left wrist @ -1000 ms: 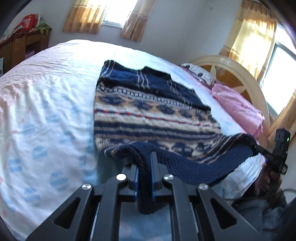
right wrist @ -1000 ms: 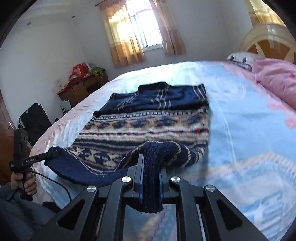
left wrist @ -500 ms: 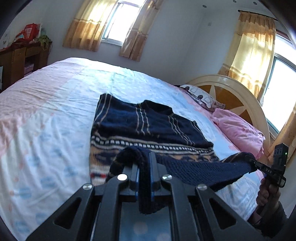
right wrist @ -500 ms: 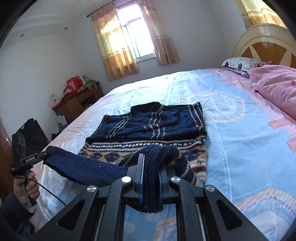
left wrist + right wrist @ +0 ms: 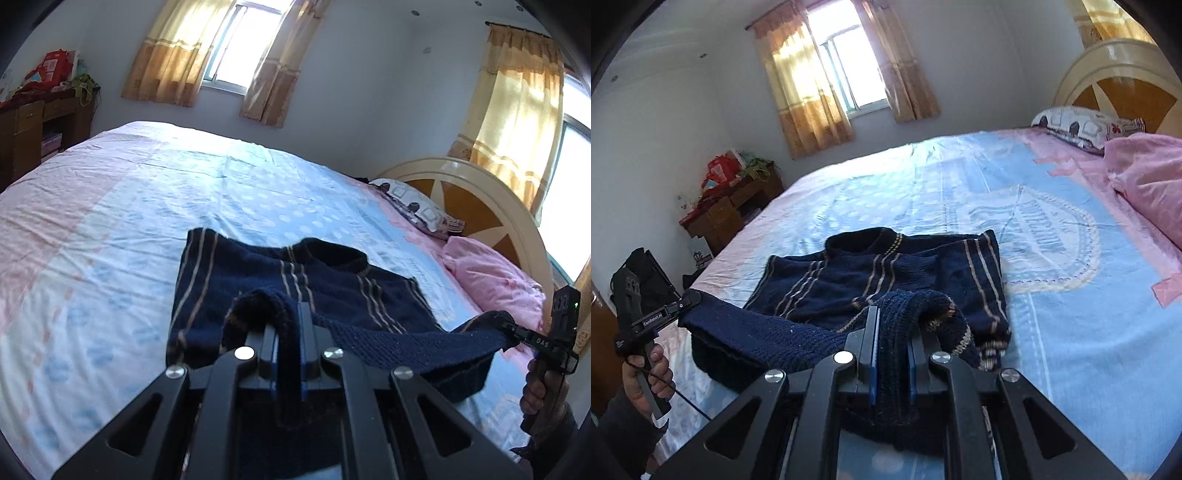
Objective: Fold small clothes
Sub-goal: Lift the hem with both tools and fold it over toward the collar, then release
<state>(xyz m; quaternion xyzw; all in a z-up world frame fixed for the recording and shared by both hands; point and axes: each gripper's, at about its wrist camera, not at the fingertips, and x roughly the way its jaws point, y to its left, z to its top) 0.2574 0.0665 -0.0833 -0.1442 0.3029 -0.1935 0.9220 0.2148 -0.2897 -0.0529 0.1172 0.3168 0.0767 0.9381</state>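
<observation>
A navy knit sweater (image 5: 295,288) with tan stripes lies on the bed, collar toward the far side; it also shows in the right wrist view (image 5: 879,277). My left gripper (image 5: 288,332) is shut on one corner of its hem. My right gripper (image 5: 892,332) is shut on the other corner. The hem stretches taut between them, lifted and carried over the sweater's lower half toward the collar. The right gripper shows at the right edge of the left wrist view (image 5: 517,332), the left gripper at the left edge of the right wrist view (image 5: 683,302). The patterned lower body is hidden under the lifted fold.
The bed sheet (image 5: 110,229) is pale blue and pink. A pink quilt (image 5: 491,280) and a patterned pillow (image 5: 1082,122) lie by the cream headboard (image 5: 480,192). A wooden desk with red bags (image 5: 727,206) stands by the wall. Windows with tan curtains are behind.
Both grippers have lifted the hem and carried it forward over the sweater toward the collar. The patterned lower body, visible before, is now covered.
</observation>
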